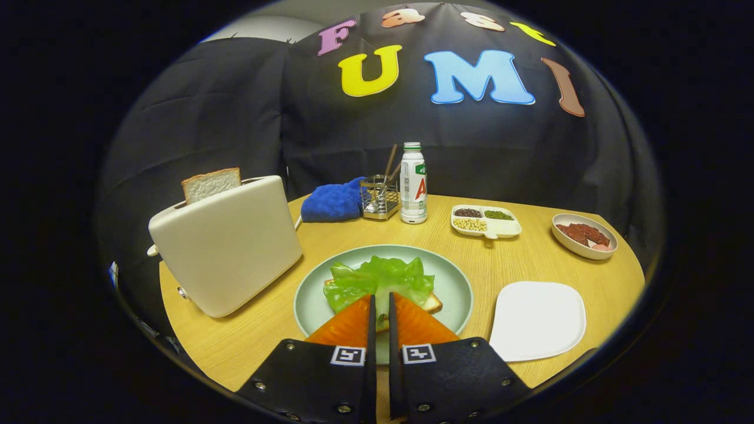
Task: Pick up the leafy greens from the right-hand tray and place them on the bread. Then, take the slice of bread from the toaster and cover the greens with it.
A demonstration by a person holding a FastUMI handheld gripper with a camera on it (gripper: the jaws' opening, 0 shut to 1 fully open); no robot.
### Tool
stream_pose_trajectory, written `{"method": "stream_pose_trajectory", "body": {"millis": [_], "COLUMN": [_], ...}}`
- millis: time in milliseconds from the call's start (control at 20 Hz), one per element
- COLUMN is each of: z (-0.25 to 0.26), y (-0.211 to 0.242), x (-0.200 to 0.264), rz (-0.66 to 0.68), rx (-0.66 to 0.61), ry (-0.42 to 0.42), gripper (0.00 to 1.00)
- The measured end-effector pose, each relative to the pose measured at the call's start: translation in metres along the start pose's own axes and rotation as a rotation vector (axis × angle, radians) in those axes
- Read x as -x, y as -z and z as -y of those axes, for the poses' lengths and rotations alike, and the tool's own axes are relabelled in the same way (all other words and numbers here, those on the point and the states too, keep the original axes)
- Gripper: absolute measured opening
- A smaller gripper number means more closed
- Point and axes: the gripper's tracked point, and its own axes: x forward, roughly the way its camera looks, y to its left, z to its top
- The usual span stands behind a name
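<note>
Greens (pixel 380 280), crinkled and bright, cover the bread (pixel 433 302) beneath the nearly closed, empty claw (pixel 382 301).

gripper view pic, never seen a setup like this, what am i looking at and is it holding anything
The camera rides on a hand-held two-finger gripper and looks forward along its fingers. They stand nearly closed, with a thin gap between them, over the leafy greens, which already lie on a bread slice on a green plate. I cannot tell whether they pinch a leaf. To the left of the plate stands a toaster with a second slice sticking out. To the right lies an empty white tray. Farther back on the wooden table are a blue cloth, a bottle, a divided dish and a bowl.
</note>
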Motion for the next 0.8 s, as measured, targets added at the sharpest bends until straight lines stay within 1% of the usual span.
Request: {"method": "stream_pose_trajectory", "body": {"millis": [50, 150, 200, 250, 350, 400, 550, 650, 700, 800], "z": [0.001, 0.008, 0.006, 0.006, 0.002, 0.002, 0.006, 0.007, 0.001, -0.019], "y": [0.001, 0.0, -0.004, -0.008, -0.015, -0.02, -0.033, -0.035, -0.038, -0.048], "x": [0.002, 0.008, 0.011, 0.02, 0.03, 0.035, 0.048, 0.056, 0.058, 0.059], "rz": [0.002, 0.02, 0.043, 0.069, 0.115, 0.131, 0.18, 0.182, 0.19, 0.212], "rx": [-0.001, -0.018, -0.041, -0.071, -0.106, -0.106, -0.084, -0.09, -0.083, -0.087], "ry": [0.005, 0.031, 0.018, 0.014, 0.006, 0.027, 0.152, 0.247, 0.256, 0.223], "gripper": [0.22, 0.38, 0.43, 0.54, 0.56, 0.57, 0.57, 0.57, 0.57, 0.54]}}
